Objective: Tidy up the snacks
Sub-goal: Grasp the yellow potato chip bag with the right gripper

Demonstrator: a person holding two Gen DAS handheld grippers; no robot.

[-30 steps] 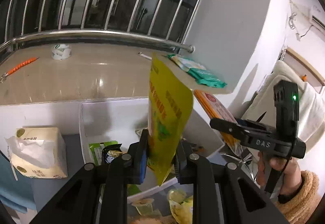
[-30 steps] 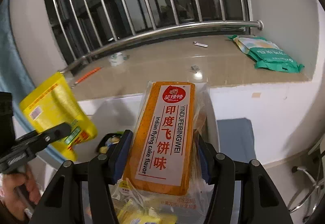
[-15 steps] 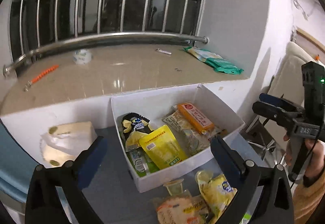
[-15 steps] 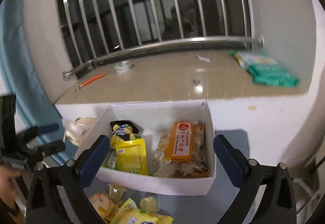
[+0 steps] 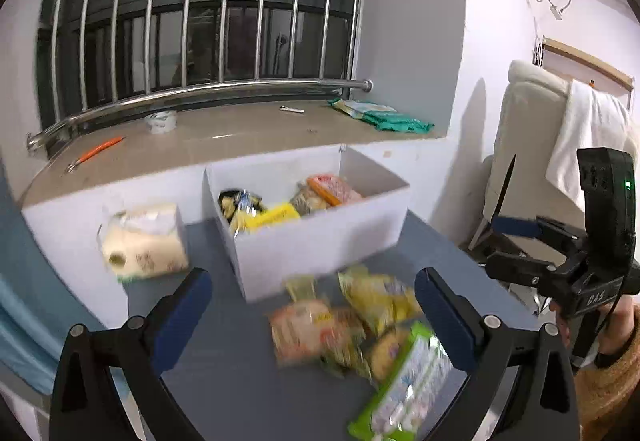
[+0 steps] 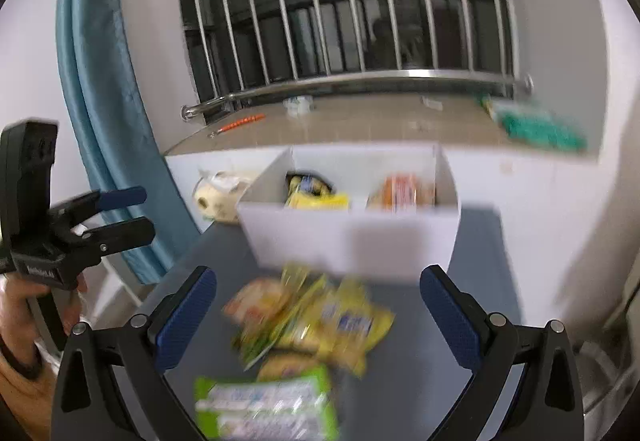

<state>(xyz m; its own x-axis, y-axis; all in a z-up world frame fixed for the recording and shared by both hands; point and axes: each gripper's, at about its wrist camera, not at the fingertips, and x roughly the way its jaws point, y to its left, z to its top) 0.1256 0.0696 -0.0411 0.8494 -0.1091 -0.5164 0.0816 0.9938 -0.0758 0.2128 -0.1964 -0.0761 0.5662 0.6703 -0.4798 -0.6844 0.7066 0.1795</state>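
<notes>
Two grippers, left (image 5: pixel 312 305) & right (image 6: pixel 318 305), both wide (nothing between), loose snacks (image 6: pixel 312 321) below, white box (image 5: pixel 320 237) behind.

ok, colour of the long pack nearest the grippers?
Bright green edges with a white, blurry printed middle: the long pack, clearest in the right wrist view.
</notes>
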